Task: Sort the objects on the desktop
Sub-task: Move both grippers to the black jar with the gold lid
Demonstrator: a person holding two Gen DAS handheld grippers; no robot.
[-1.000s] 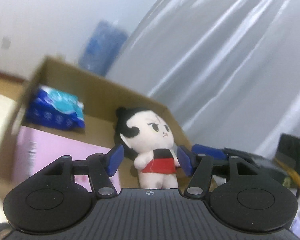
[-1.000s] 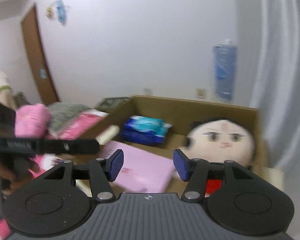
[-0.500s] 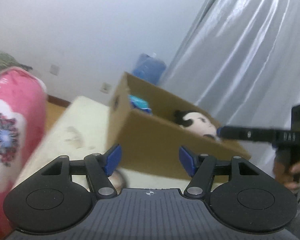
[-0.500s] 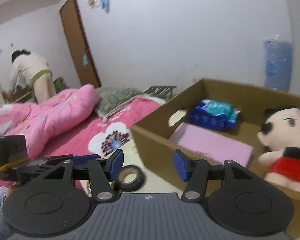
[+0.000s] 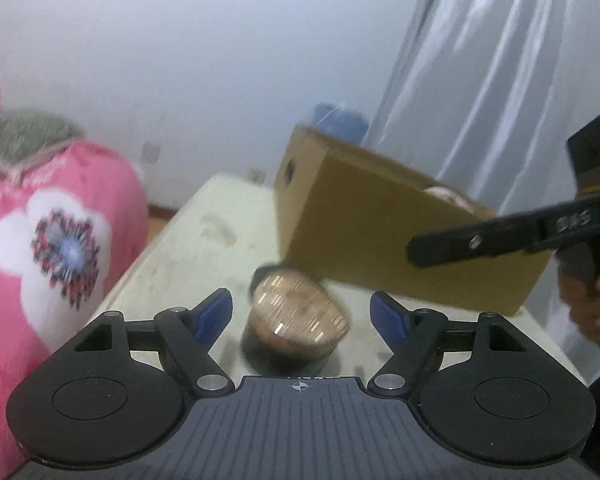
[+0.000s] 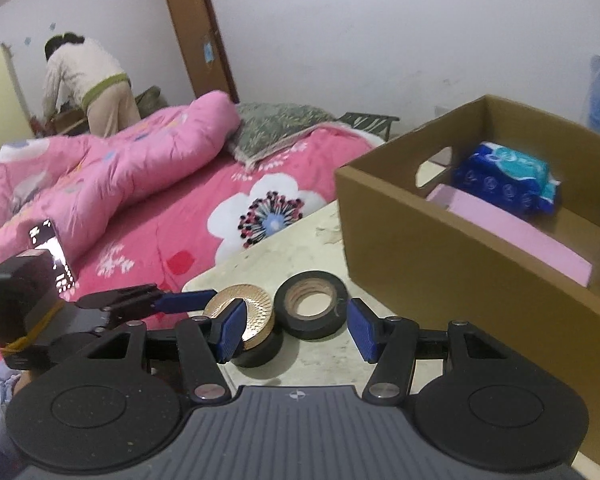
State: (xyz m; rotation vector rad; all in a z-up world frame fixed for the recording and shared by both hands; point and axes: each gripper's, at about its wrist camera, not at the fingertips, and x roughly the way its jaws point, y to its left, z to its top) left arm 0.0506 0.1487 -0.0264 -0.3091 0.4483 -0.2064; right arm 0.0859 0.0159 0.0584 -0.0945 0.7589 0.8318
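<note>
A round black tin with a copper-patterned lid [image 5: 300, 314] stands on the pale table [image 5: 204, 248]. My left gripper [image 5: 300, 298] is low over the table with the tin just ahead between its fingers. Its jaws are opening and the pads do not touch the tin. Behind the tin peeks a black tape roll [image 5: 265, 273]. In the right wrist view the tape roll [image 6: 312, 328] lies ahead of my open right gripper [image 6: 296, 304], apart from both pads. The tin [image 6: 256, 308] sits left of the roll, with a left gripper finger [image 6: 184, 302] beside it.
A cardboard box [image 6: 420, 248] on the table's right holds a blue tissue pack [image 6: 504, 178], a pink flat box [image 6: 512, 232] and a doll at the frame edge. A pink quilted bed [image 6: 100, 184] borders the table's left. A person [image 6: 92, 84] bends over far behind it.
Both grippers have drawn back out of the box and sunk toward the table. The doll stays in the box. The left jaws stand wider, and the tin and tape roll have come into view.
</note>
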